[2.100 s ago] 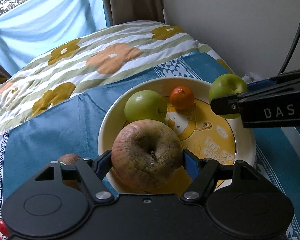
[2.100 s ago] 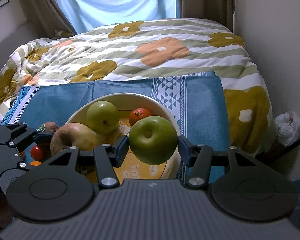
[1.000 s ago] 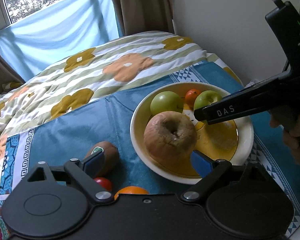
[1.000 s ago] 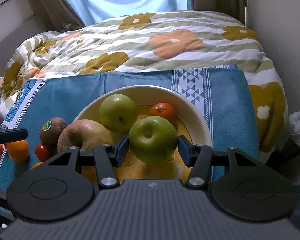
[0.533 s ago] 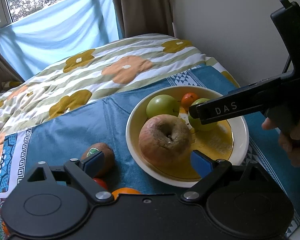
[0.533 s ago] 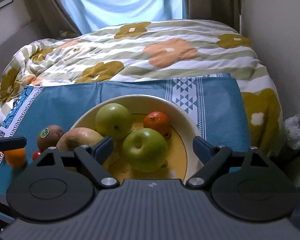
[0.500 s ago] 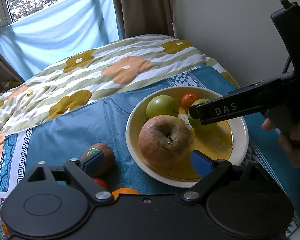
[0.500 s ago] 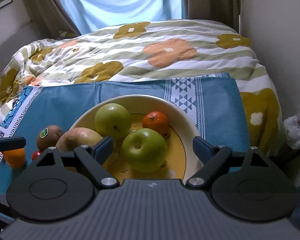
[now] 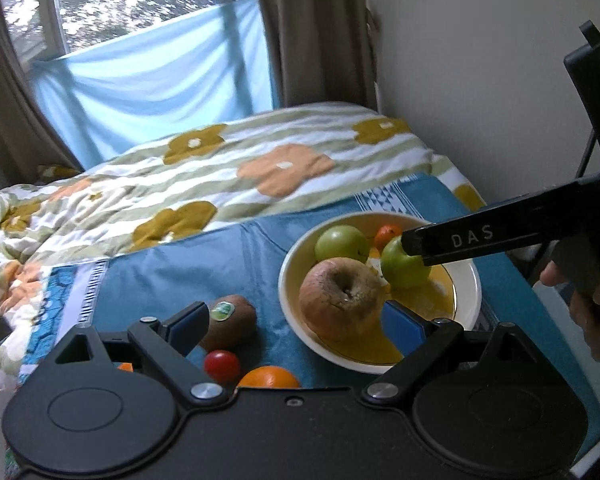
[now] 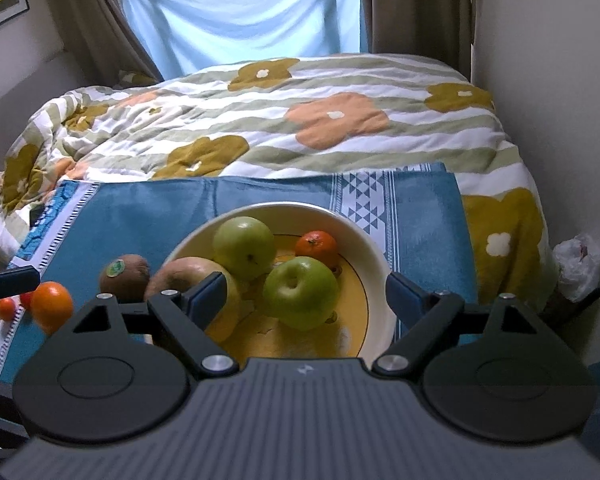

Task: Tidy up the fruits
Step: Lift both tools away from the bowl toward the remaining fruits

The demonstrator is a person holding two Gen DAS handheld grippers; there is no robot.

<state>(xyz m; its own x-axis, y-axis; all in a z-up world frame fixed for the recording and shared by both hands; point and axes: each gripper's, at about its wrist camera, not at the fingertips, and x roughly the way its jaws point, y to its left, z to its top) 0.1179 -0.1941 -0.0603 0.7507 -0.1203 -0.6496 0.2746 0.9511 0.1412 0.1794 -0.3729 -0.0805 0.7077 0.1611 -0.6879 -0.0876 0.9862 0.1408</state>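
My right claw (image 10: 304,294), spread wide, has just released the green apple (image 10: 300,292), now resting in the yellow bowl (image 10: 376,264) between its fingers. My left claw (image 9: 296,322), also unclenched and empty, hangs above the kiwi (image 9: 230,322), likely next.

Window (image 9: 132,8) daylit, blue sheet (image 10: 240,12) across; brown curtains (image 9: 312,32); floral duvet (image 10: 300,120); white wall (image 9: 480,80).

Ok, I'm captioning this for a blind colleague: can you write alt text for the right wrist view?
The open right tool hovers over a yellow bowl holding two green apples, a brownish apple and a small orange. Left of the bowl, on a blue cloth, lie a kiwi and another orange; a flowered quilt lies beyond.
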